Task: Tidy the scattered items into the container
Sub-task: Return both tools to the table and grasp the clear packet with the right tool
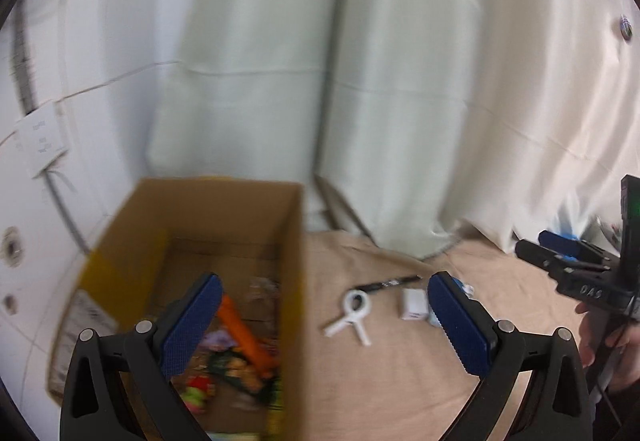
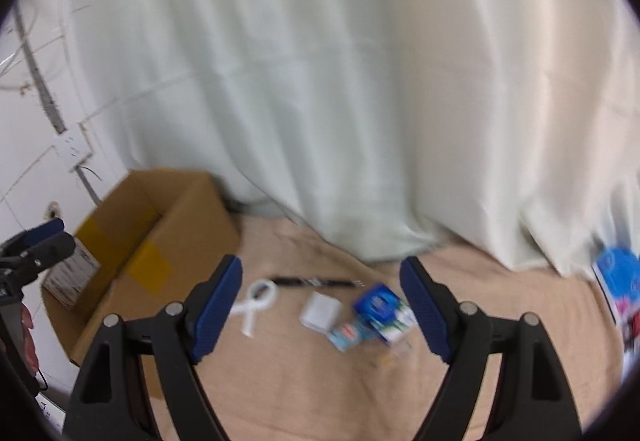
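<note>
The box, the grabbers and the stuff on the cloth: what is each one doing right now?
Cardboard box: open, things inside.
Left gripper: open, empty.
Right gripper: open, empty.
Black pen: lying flat.
White clip: lying flat.
White packet: outside the box.
Blue carton: outside the box.

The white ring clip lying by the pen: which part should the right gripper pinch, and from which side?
Probably from above, pads closing across the white clip at the neck where the ring meets the two flat legs. It lies flat on the tan cloth, so a side approach finds no edge. The right gripper is open; keep clear of the black pen just behind.
</note>
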A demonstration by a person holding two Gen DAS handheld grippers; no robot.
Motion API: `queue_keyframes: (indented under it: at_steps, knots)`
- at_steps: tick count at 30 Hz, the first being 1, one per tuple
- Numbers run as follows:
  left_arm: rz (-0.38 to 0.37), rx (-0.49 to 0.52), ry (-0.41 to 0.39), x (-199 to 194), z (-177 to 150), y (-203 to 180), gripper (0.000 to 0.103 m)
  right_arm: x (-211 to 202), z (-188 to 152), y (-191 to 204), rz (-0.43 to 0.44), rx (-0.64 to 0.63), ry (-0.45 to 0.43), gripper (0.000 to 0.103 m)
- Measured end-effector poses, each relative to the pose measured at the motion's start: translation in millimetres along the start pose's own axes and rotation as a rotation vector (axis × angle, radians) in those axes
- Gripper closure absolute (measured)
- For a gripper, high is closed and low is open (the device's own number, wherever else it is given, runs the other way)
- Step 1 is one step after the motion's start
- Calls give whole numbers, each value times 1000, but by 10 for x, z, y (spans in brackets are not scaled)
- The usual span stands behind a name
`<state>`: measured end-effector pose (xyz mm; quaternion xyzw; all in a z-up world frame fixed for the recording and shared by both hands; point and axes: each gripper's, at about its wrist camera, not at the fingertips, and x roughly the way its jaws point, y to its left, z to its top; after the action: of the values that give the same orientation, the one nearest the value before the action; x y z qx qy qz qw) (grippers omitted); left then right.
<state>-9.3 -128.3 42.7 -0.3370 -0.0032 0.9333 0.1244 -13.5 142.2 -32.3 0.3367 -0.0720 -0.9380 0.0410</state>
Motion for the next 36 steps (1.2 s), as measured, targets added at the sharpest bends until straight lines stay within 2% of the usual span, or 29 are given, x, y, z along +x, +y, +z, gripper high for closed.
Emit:
queue_keyframes:
  at_steps: [5, 10, 13, 20, 25, 28, 30, 33, 36]
  knots:
    - [-65, 15, 57, 296, -97, -459, 0, 158, -281, -294, -27, 36, 69, 19]
    - [-63, 48, 105, 580, -286, -837, 0, 366, -545, -459, -50, 47, 119, 19]
    - [-64, 55, 116, 747, -441, -956, 0, 477, -705, -554, -27, 62, 131, 19]
    - [-3, -6, 146, 1169, -906, -858, 0, 807, -1014, -598, -20, -19, 172, 19]
    - [0, -55, 181, 1471, -1155, -779, 0, 916, -1061, -523, 4, -146, 180, 19]
    - [35, -64, 165, 1603, -1226, -704, 0, 969, -1068, -559, 29, -148, 173, 19]
    - [61, -38, 124, 1660, -1242, -669, 0, 1001, -1073, -582, 42, -146, 180, 19]
    - [49, -11, 131, 1784, -1224, -628, 0, 1026, -1101, -609, 46, -168, 184, 21]
    - [76, 48, 134, 1912, -1207, -662, 0, 1096, -1133, -656, 65, -164, 200, 24]
